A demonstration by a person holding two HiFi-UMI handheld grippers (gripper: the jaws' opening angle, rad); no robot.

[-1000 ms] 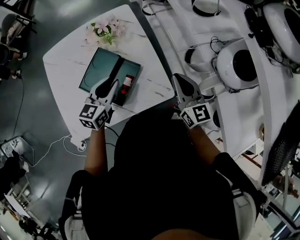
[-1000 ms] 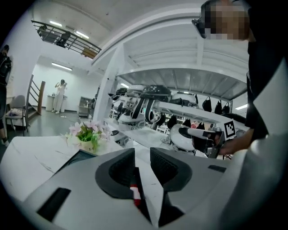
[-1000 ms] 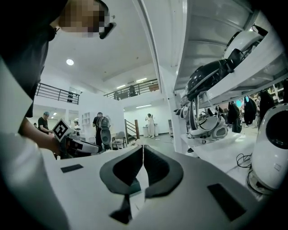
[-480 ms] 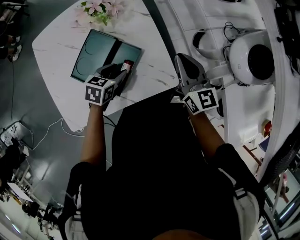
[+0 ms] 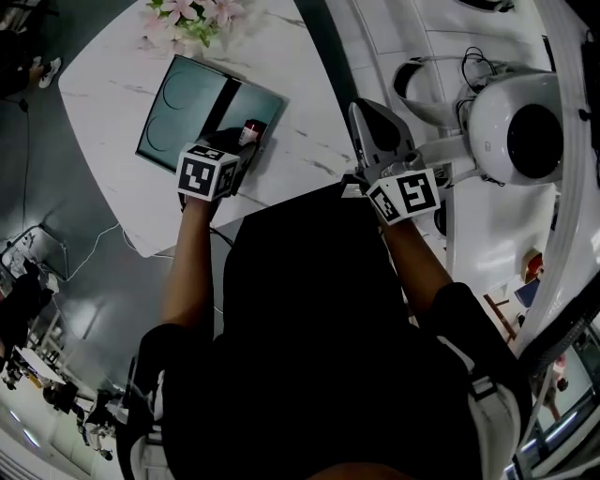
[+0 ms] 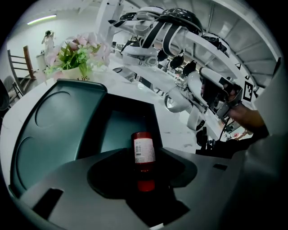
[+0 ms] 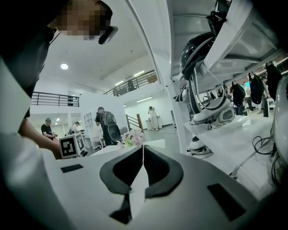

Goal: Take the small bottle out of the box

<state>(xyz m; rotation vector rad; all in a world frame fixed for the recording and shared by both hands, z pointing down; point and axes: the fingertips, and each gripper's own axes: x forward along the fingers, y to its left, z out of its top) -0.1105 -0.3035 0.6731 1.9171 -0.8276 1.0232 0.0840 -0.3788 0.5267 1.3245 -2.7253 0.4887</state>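
A small red bottle [image 5: 250,131] with a white label stands upright in the dark tray of an open teal box [image 5: 178,112] on the white table. In the left gripper view the bottle [image 6: 144,150] rises between my jaws, with a thin gap on each side. My left gripper [image 5: 240,142] reaches over the box's near edge and its jaws are opening around the bottle. The box's lid [image 6: 54,117] lies flat to the left. My right gripper [image 5: 370,117] hovers off the table's right edge, shut, its tips [image 7: 142,152] meeting with nothing between them.
A pot of pink flowers [image 5: 187,14] stands at the table's far edge behind the box. White marble tabletop [image 5: 300,141] lies bare to the right of the box. White robot bodies and shelving [image 5: 525,122] fill the right side. A cable trails on the grey floor at left.
My left gripper moved forward over the box's near edge until the bottle stood between its jaws, and they spread wider. The right gripper stayed in place.
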